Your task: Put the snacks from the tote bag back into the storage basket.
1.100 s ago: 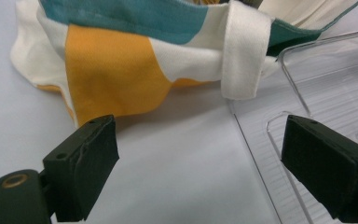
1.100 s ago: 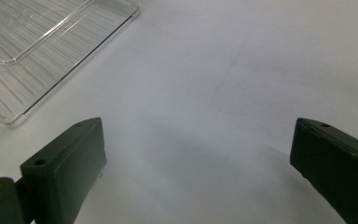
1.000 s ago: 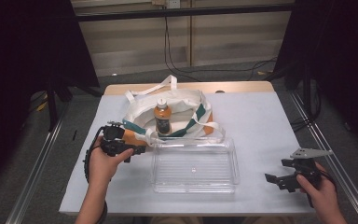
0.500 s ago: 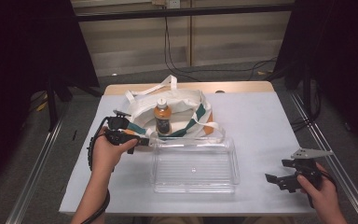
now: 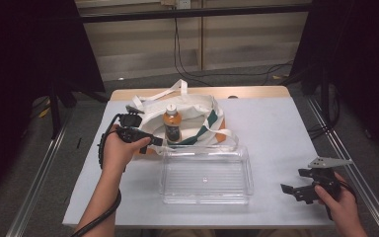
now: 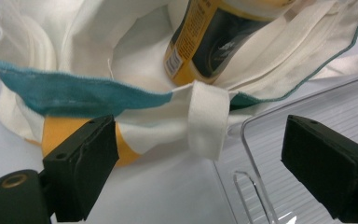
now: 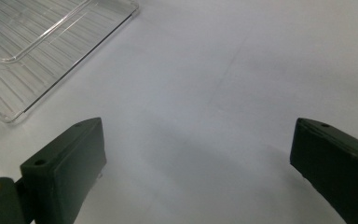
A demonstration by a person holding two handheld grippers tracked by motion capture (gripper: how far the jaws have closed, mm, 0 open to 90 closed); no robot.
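A white cloth tote bag (image 5: 197,116) with teal and orange trim lies at the back middle of the table. An orange-labelled bottle (image 5: 171,127) with a white cap stands in it. In front of the bag sits a clear plastic tray (image 5: 205,174). My left gripper (image 5: 153,141) is at the bag's left front edge, open. In the left gripper view, the left gripper (image 6: 200,144) has its jaws spread either side of a white strap loop (image 6: 208,116), with the bottle (image 6: 209,42) beyond. My right gripper (image 5: 296,190) is open over bare table at the front right, and the right gripper (image 7: 198,140) holds nothing.
The tray's corner (image 7: 37,51) lies left of the right gripper's jaws, and its rim (image 6: 279,116) is next to the left gripper's right jaw. The bag's long straps (image 5: 170,91) trail toward the table's far edge. Metal rails (image 5: 345,163) run along both sides.
My left gripper has moved a little away from me and closer in on the bag's left front edge. The right gripper has stayed where it was.
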